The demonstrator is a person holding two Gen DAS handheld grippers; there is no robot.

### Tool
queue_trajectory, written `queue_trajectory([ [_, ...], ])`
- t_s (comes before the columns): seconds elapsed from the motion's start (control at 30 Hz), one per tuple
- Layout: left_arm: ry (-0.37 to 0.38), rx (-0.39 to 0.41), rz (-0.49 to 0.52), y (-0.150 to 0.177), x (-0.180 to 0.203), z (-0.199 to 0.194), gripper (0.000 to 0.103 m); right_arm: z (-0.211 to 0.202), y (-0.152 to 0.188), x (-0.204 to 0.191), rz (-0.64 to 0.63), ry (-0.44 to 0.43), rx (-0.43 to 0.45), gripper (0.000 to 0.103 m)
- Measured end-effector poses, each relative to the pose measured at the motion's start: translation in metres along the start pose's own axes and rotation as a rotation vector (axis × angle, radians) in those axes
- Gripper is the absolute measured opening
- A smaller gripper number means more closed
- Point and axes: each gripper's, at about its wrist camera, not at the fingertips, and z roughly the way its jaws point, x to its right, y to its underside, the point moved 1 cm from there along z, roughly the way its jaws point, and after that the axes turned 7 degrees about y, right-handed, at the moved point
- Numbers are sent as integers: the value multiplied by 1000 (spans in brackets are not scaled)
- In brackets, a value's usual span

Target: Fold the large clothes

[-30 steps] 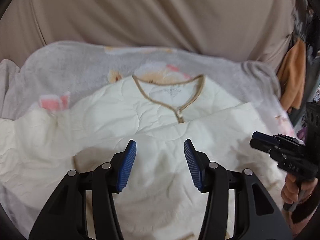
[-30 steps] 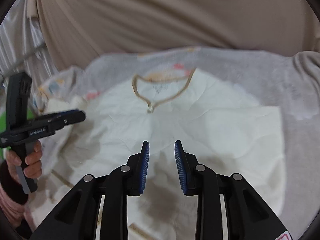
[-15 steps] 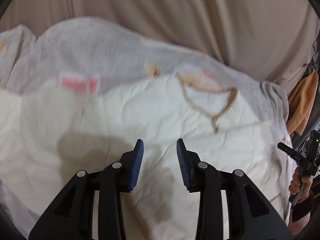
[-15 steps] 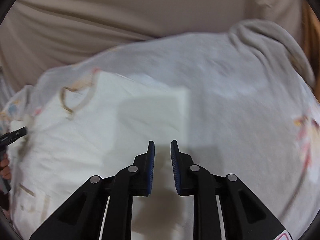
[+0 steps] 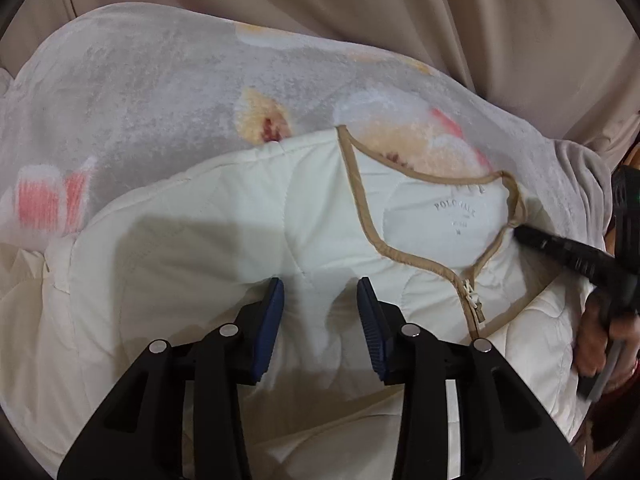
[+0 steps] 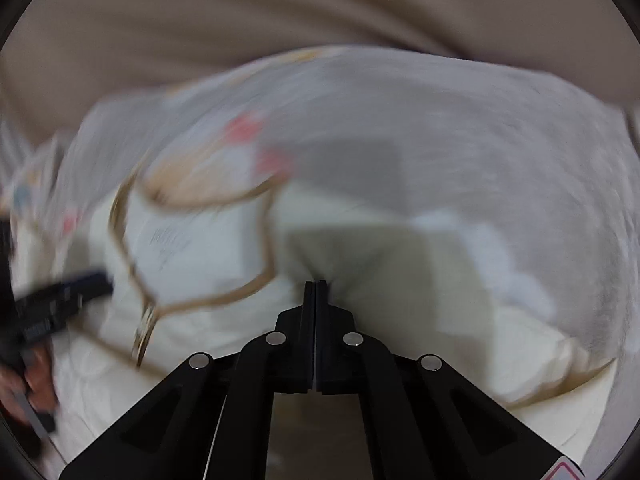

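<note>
A cream quilted jacket (image 5: 224, 232) with tan neck trim (image 5: 360, 208) and a front zip (image 5: 472, 304) lies on a grey fleece blanket (image 5: 152, 92). My left gripper (image 5: 320, 320) is open, its blue pads just above the jacket's left shoulder panel. My right gripper (image 6: 316, 288) is shut on a pinch of the jacket (image 6: 384, 264) at its right shoulder, beside the neck trim (image 6: 264, 240); the fabric puckers at the tips. The right gripper also shows in the left wrist view (image 5: 560, 252) by the collar. The right wrist view is motion-blurred.
A beige curtain (image 5: 360, 8) hangs behind the bed. The blanket (image 6: 460, 128) has pink and peach printed patches (image 5: 44, 200). The left gripper and the hand holding it show at the left edge of the right wrist view (image 6: 48, 308).
Both grippers have moved up to the jacket's shoulders on either side of the collar. The right gripper has shut on the fabric there. The left gripper has stayed open.
</note>
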Motion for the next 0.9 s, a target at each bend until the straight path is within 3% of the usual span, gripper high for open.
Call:
queue_trajectory([
  [0.07,-11,17,-18,-2,-4,-5,37,-13,-5,21,97,-14,26,0],
  [0.17,-5,62,-51,-5,-8,-19,38,-42,9,-2,-15,-12,89,12],
  [0.23,-34,58,-44,-5,-14,-18,38,-41,23,-18,-117,21,79,12],
  [0.3,-60,30,-29,-4,-24,-10,37,-17,28,-14,-179,141,23,0],
  [0.4,-89,57,-62,-7,-40,-21,35,-26,25,27,-2,130,40,0],
  [0.47,-127,85,-88,-8,-44,-38,35,-49,26,41,59,147,92,14],
  [0.5,-109,96,-95,-6,-41,-48,36,-59,30,43,62,129,107,14],
  [0.6,-23,100,-27,1,-2,-65,38,-72,49,34,5,86,77,14],
  [0.73,75,50,151,14,81,-45,48,-67,74,18,-46,56,25,14],
  [0.83,18,-21,247,31,116,-5,48,-62,80,21,-63,109,17,5],
  [0.9,-30,-37,257,41,108,10,49,-74,96,53,-26,111,12,0],
])
